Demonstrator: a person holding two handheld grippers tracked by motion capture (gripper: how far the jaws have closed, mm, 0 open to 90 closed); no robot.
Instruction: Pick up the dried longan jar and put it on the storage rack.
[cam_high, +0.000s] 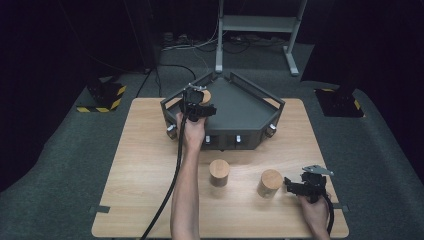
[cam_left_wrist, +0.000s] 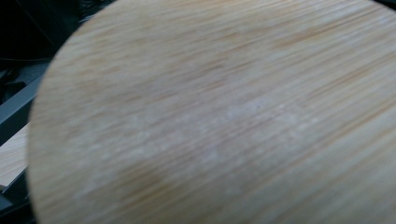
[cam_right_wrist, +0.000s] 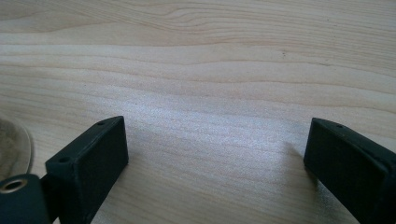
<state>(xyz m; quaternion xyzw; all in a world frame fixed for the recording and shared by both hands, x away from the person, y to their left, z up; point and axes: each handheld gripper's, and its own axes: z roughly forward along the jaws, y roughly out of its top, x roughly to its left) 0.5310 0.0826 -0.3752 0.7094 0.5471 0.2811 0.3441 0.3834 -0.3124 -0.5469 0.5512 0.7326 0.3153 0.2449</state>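
Note:
A dark angular tray (cam_high: 243, 106) stands at the table's far middle. My left gripper (cam_high: 199, 103) reaches over its left part, and a wooden cylinder (cam_high: 206, 96) sits at its tip; the round wood face (cam_left_wrist: 215, 116) is pressed close to the camera in the left gripper view, hiding the jaws. Two more wooden cylinders (cam_high: 219, 172) (cam_high: 270, 183) stand upright on the table (cam_high: 145, 150) in front of the tray. My right gripper (cam_high: 291, 186) rests low just right of the right-hand cylinder, open (cam_right_wrist: 215, 158), with bare tabletop between its fingers (cam_right_wrist: 93, 158).
The tray has raised walls and small knobs (cam_high: 171, 131) along its front. A metal stand (cam_high: 257, 25) is on the floor behind the table. Yellow-and-black striped blocks (cam_high: 102, 97) (cam_high: 340, 102) lie on the floor at both sides.

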